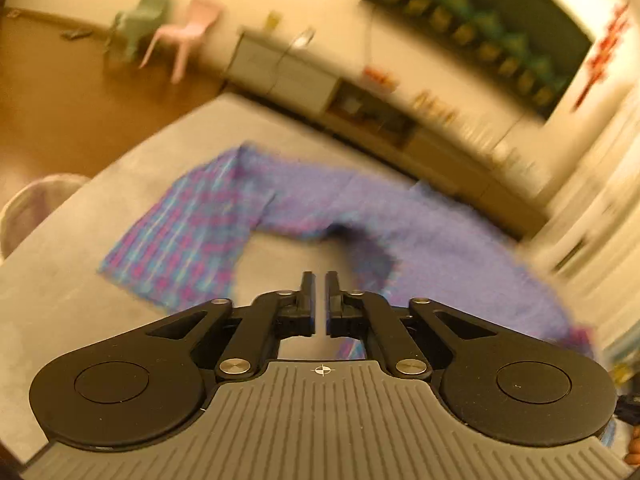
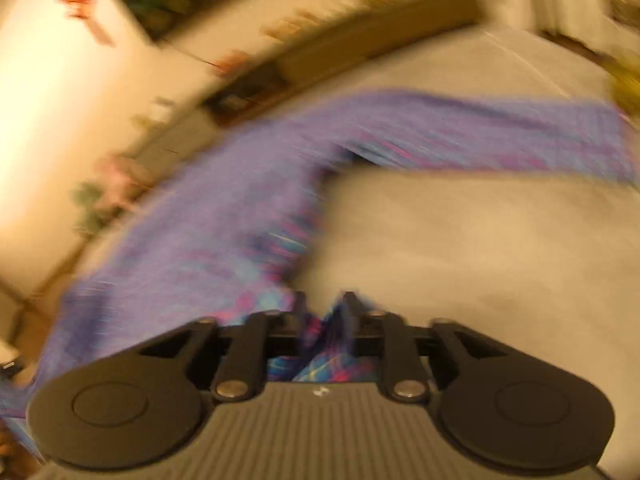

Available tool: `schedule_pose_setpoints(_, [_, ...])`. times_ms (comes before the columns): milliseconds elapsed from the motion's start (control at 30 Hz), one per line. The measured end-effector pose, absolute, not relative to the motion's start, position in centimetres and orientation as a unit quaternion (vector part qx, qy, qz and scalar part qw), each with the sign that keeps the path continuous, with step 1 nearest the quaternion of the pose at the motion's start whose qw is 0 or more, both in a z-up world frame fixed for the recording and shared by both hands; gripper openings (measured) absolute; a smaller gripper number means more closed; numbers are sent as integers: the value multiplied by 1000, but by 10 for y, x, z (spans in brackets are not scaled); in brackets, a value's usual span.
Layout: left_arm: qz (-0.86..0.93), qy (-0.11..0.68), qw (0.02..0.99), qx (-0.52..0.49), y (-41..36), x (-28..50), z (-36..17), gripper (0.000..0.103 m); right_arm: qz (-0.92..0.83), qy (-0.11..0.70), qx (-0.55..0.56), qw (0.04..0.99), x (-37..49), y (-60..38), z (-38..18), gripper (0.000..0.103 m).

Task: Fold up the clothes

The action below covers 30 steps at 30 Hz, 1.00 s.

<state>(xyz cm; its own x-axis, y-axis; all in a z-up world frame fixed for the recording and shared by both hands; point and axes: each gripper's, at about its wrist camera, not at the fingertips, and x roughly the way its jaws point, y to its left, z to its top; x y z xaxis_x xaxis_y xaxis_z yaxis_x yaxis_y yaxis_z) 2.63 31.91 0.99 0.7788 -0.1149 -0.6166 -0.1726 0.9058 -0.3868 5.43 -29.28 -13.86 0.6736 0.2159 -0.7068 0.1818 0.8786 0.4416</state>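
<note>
A purple, blue and pink plaid pair of trousers (image 1: 280,208) lies spread on the grey table (image 1: 80,292), its legs bent in an arc. My left gripper (image 1: 319,280) hovers above the gap between the legs, jaws nearly together with nothing between them. In the right wrist view the same trousers (image 2: 208,240) run from lower left to upper right. My right gripper (image 2: 323,304) is shut on a fold of the plaid cloth, which bunches between the fingers. Both views are blurred by motion.
A pink chair (image 1: 188,28) and a green chair (image 1: 140,20) stand on the wooden floor at the far left. A long low cabinet (image 1: 400,128) runs along the wall behind the table. A round seat back (image 1: 32,208) sits at the table's left edge.
</note>
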Motion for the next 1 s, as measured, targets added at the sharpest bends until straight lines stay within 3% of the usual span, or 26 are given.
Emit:
schedule_pose_setpoints(33, [12, 334, 918, -214, 313, 20, 6, 2, -7, 408, 241, 880, 49, -298, -145, 24])
schedule_pose_setpoints(67, [0, 331, 919, -213, 304, 11, 5, 24, -4, 406, 238, 883, 42, -299, -145, 33])
schedule_pose_setpoints(100, [-16, 324, 922, -210, 294, 1, 5, 34, 1, 403, 234, 885, 35, -299, -145, 42])
schedule_pose_setpoints(133, [-27, 318, 926, -203, 284, -7, 6, 44, 12, 399, 225, 889, 33, -298, -144, 58])
schedule_pose_setpoints(167, [-34, 312, 931, -188, 273, -13, 9, 45, 23, 394, 217, 893, 31, -297, -142, 65])
schedule_pose_setpoints(233, [-47, 301, 941, -151, 249, -23, 17, 48, 41, 392, 197, 898, 28, -293, -142, 67])
schedule_pose_setpoints(333, [-93, 302, 940, -128, 216, -22, 19, 66, 50, 414, 173, 892, 28, -287, -150, 69])
schedule_pose_setpoints(400, [-136, 325, 929, -113, 192, -16, 8, 68, 66, 438, 145, 885, 31, -277, -155, 43])
schedule_pose_setpoints(433, [-146, 338, 924, -102, 182, -14, 0, 68, 79, 451, 131, 879, 30, -272, -156, 21])
schedule_pose_setpoints(467, [-150, 351, 920, -88, 173, -13, -9, 68, 85, 458, 116, 877, 26, -268, -157, 18])
schedule_pose_setpoints(600, [-158, 401, 901, -54, 147, -16, -45, 68, 56, 475, 15, 878, 0, -260, -160, 19])
schedule_pose_setpoints(667, [-151, 419, 894, -46, 148, -19, -59, 67, 29, 478, -22, 878, -14, -261, -161, 32])
schedule_pose_setpoints(733, [-142, 420, 895, -49, 153, -28, -63, 67, -3, 461, -37, 887, -25, -264, -155, 38])
schedule_pose_setpoints(867, [-123, 403, 903, -81, 169, -37, -60, 70, -10, 369, -52, 928, -34, -248, -125, 40])
schedule_pose_setpoints(1000, [-84, 405, 907, -81, 178, -22, -65, 70, 93, 389, -49, 915, -6, -219, -135, 43])
